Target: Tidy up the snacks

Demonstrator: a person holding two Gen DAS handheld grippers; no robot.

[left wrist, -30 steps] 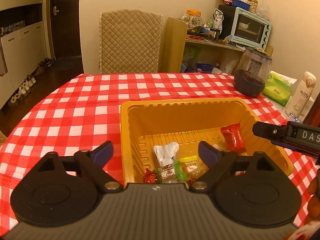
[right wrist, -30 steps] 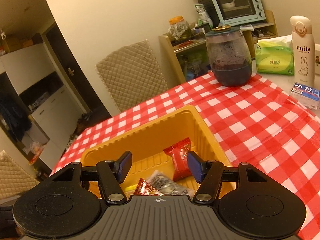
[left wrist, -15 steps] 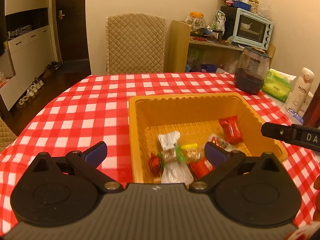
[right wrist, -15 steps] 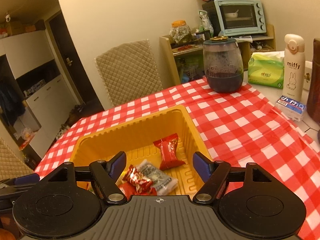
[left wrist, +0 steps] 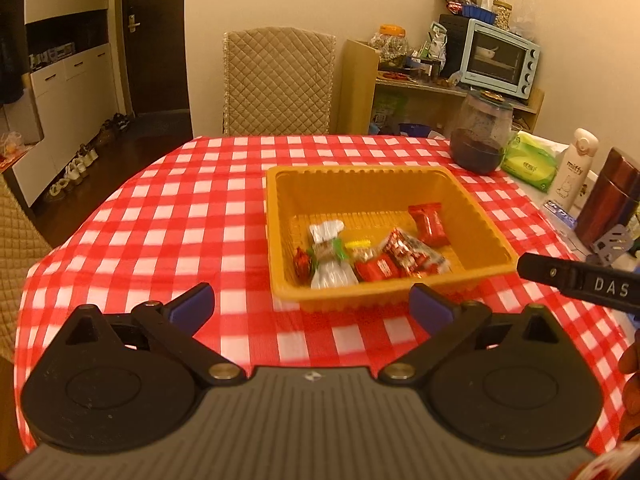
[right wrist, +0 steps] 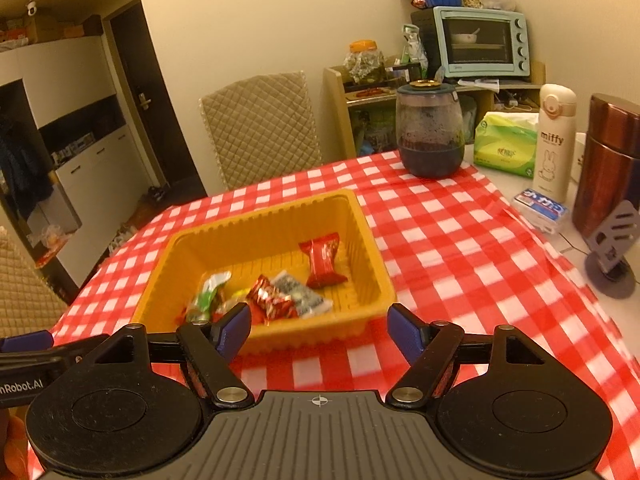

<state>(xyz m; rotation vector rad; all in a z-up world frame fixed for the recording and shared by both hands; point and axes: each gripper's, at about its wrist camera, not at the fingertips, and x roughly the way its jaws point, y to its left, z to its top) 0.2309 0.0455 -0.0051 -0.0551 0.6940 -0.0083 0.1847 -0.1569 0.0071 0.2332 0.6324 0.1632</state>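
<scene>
Red-and-white checked cloth (left wrist: 192,216) covers the bench, and an orange plastic tray (left wrist: 384,184) sits on it toward the far right corner, well in from the near edge. Wrapped snacks (left wrist: 372,254) lie loose in the tray's near half, one red packet (right wrist: 322,260) apart from the heap. Both tongs hang over the cloth short of the tray: the left tongs (left wrist: 312,306) spread wide and empty, the right tongs (right wrist: 318,330) parted, gripping nothing.

Home dining room: toaster oven (left wrist: 499,57), checkered tablecloth (left wrist: 192,216)
</scene>
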